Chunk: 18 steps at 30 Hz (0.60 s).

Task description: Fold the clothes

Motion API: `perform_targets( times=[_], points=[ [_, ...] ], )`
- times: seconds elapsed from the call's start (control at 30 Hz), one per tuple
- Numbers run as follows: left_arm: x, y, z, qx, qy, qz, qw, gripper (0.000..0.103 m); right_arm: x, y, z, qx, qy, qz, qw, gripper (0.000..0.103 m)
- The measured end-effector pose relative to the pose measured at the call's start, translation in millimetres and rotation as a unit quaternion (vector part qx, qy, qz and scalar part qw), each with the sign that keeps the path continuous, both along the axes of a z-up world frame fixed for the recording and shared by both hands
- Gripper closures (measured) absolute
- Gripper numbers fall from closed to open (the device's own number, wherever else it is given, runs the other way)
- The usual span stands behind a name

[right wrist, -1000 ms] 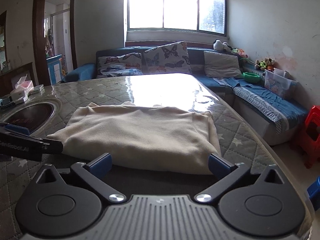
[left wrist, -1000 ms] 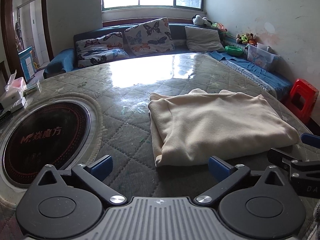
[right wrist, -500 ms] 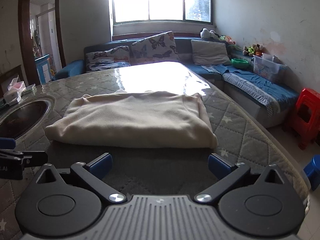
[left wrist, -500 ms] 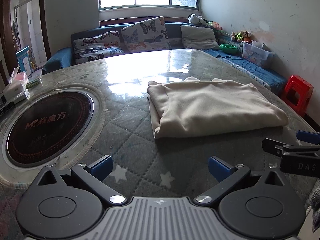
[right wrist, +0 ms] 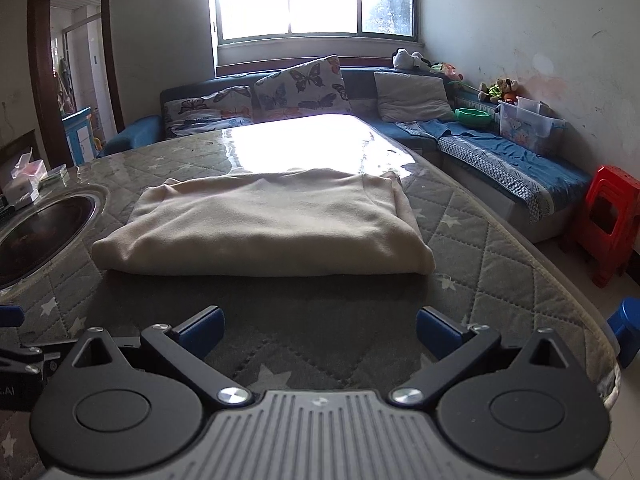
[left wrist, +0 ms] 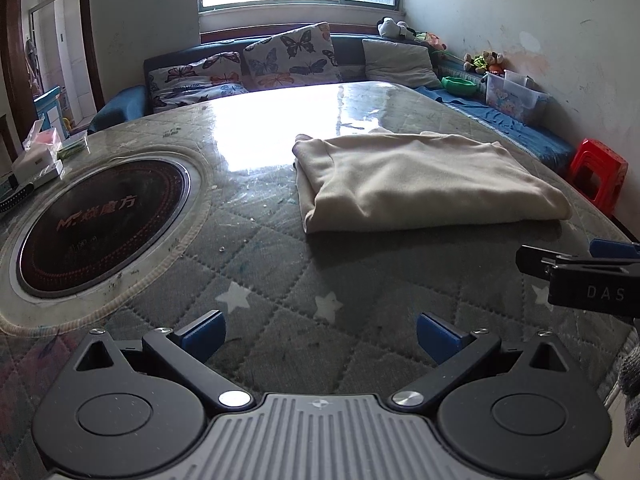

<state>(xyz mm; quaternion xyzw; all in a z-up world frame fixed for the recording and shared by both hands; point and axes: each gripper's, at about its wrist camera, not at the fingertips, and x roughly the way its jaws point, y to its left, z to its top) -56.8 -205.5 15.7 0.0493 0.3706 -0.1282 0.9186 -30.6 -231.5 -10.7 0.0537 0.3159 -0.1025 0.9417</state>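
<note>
A cream garment (left wrist: 424, 180) lies folded into a flat rectangle on the quilted table (left wrist: 280, 280); the right wrist view shows the same garment (right wrist: 272, 224) straight ahead. My left gripper (left wrist: 320, 336) hovers open near the table's front, well short of the cloth, nothing between its blue pads. My right gripper (right wrist: 320, 332) is open too, a short way back from the garment's near fold. The right gripper's fingers (left wrist: 560, 264) also reach in at the right edge of the left wrist view.
A round black cooktop (left wrist: 100, 220) is set into the table at left, with small boxes (left wrist: 36, 160) beyond it. A blue sofa with butterfly cushions (left wrist: 288, 56) runs behind. A red stool (right wrist: 608, 220) stands on the floor at right.
Both grippers have pulled back from the garment toward the table's near edge and risen a little. The folded garment has stayed in place.
</note>
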Motion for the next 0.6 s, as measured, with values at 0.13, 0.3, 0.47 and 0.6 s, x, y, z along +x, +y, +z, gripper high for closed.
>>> perform_targets(
  times=[0.13, 0.3, 0.47, 0.6],
  points=[
    [-2.4, -0.7, -1.2, 0.0, 0.002, -0.003, 1.0, 0.0, -1.9, 0.8, -0.9, 0.002, 0.001, 0.0, 1.0, 0.0],
    [-4.1, -1.1, -2.2, 0.0, 0.003, -0.005, 1.0, 0.0, -2.8, 1.5, -1.1, 0.005, 0.001, 0.0, 1.0, 0.0],
    [-4.5, -2.2, -3.8, 0.0, 0.006, -0.007, 1.0, 0.0, -3.1, 3.5, -1.9, 0.005, 0.003, 0.003, 1.0, 0.0],
    [-5.8, -4.0, -4.5, 0.002, 0.005, -0.01, 0.9999, 0.0, -3.2, 4.7, -2.4, 0.006, 0.004, 0.004, 1.0, 0.0]
  ],
)
